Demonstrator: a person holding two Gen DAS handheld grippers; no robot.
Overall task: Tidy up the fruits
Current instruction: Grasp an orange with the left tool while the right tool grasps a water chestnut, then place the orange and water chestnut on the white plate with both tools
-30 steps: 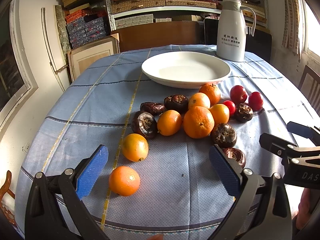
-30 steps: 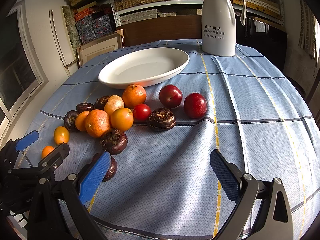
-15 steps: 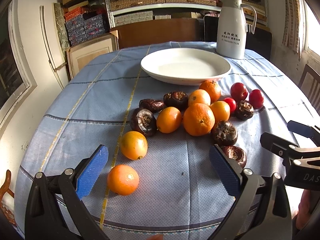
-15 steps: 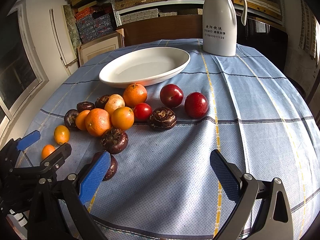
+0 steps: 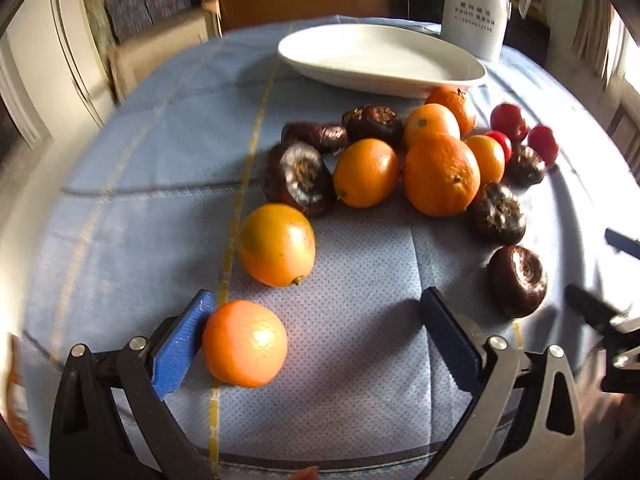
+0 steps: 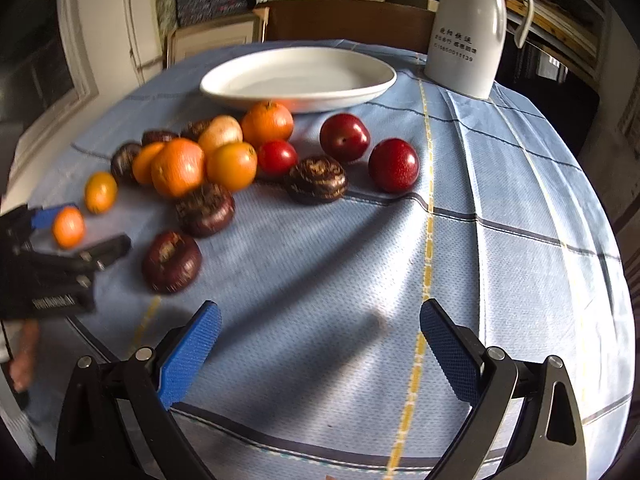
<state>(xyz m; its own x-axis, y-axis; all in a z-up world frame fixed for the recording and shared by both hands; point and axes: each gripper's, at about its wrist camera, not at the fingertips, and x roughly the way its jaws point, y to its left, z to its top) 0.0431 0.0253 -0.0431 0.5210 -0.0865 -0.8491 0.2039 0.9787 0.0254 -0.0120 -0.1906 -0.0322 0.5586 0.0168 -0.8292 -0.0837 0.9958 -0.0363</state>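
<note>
Oranges, dark water chestnuts and red plums lie grouped on a blue tablecloth in front of an empty white plate (image 5: 380, 60). My left gripper (image 5: 316, 344) is open and low over the cloth. A small orange (image 5: 245, 343) lies between its jaws, against the left blue pad (image 5: 180, 354); the right pad stands apart from it. A yellow-orange fruit (image 5: 277, 245) sits just beyond. My right gripper (image 6: 320, 352) is open and empty above bare cloth, short of a dark chestnut (image 6: 172, 262) and two red plums (image 6: 394, 165).
A white thermos jug (image 6: 466, 36) stands behind the plate (image 6: 300, 76) at the back right. Shelves, boxes and a wooden chair back lie beyond the table. The table's near edge runs just under both grippers. The left gripper (image 6: 60, 252) shows at the right wrist view's left edge.
My left gripper has moved forward and down, so the small orange now sits between its jaws against the left pad. My right gripper has moved forward a little.
</note>
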